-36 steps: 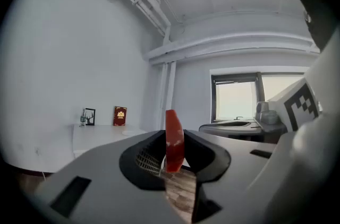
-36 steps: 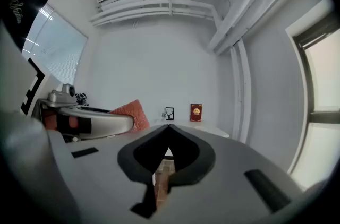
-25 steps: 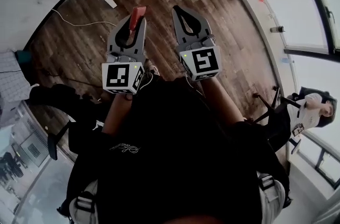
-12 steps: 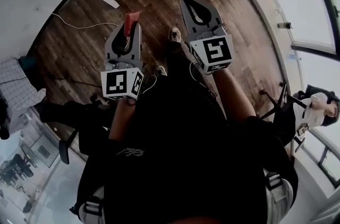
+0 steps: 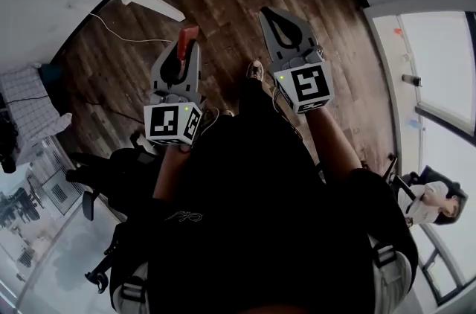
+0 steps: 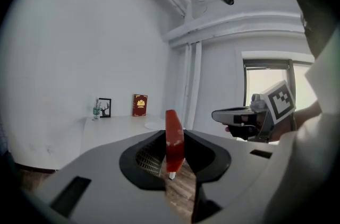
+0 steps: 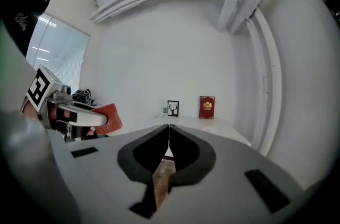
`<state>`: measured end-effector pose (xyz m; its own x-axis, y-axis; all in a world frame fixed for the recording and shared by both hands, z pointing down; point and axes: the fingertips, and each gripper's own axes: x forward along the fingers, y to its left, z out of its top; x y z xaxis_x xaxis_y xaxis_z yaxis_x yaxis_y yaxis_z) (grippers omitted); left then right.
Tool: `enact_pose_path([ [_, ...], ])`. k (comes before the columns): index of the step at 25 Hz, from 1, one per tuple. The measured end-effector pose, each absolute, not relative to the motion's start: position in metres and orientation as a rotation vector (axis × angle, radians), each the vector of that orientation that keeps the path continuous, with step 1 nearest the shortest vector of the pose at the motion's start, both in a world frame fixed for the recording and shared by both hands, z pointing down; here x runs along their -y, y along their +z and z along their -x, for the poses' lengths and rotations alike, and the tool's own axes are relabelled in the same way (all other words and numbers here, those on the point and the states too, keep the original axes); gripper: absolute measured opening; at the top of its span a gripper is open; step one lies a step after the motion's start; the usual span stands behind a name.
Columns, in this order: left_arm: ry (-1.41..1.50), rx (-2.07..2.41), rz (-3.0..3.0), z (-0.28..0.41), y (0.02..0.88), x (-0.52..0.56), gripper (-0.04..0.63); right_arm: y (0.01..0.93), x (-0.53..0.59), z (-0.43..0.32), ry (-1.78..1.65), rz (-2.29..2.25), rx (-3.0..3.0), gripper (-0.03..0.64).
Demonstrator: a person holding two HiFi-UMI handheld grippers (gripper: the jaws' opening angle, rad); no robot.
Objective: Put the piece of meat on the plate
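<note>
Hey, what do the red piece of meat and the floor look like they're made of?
Piece of meat: likely a toy, perhaps rubber or plastic. It is a flat, evenly red, matte slab with a few paler flecks, and it stands upright without drooping.
Floor: wood planks or wood-look laminate, dark brown with a slight sheen. Grain and plank seams show.

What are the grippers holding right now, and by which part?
The left gripper holds the piece of meat, jaws on its flat sides, one end poking out. The right gripper is empty.
</note>
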<state>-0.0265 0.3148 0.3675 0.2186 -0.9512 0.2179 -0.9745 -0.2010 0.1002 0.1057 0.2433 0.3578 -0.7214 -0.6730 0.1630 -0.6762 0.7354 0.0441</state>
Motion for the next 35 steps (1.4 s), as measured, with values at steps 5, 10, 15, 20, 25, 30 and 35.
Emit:
enact_pose_path([
  [5,0.237,1.764,-2.276,0.007,0.384,-0.274,0.091,0.375,-0.208,-0.109,0.092,-1.041,2.774,0.021],
  [10,0.254,1.664,-2.339,-0.020,0.392,-0.239,0.091,0.391,-0.177,-0.118,0.139,-1.015,2.765,0.021],
  [15,0.366,1.580,-2.450,-0.028,0.395,-0.207,0.091,0.386,-0.155,-0.111,0.116,-0.967,2.787,0.021],
  [20,0.592,1.500,-2.630,-0.020,0.397,-0.152,0.091,0.391,-0.124,-0.086,-0.009,-0.843,2.754,0.021],
  [25,0.610,1.368,-2.754,-0.004,0.400,-0.072,0.091,0.398,-0.068,-0.052,-0.146,-0.730,2.680,0.021],
  [30,0.815,1.215,-2.905,0.014,0.401,0.005,0.091,0.401,0.018,-0.024,-0.200,-0.723,2.538,0.025],
  [35,1.151,1.075,-3.094,0.045,0.409,0.065,0.091,0.412,0.074,0.011,-0.597,-0.558,2.195,0.132],
])
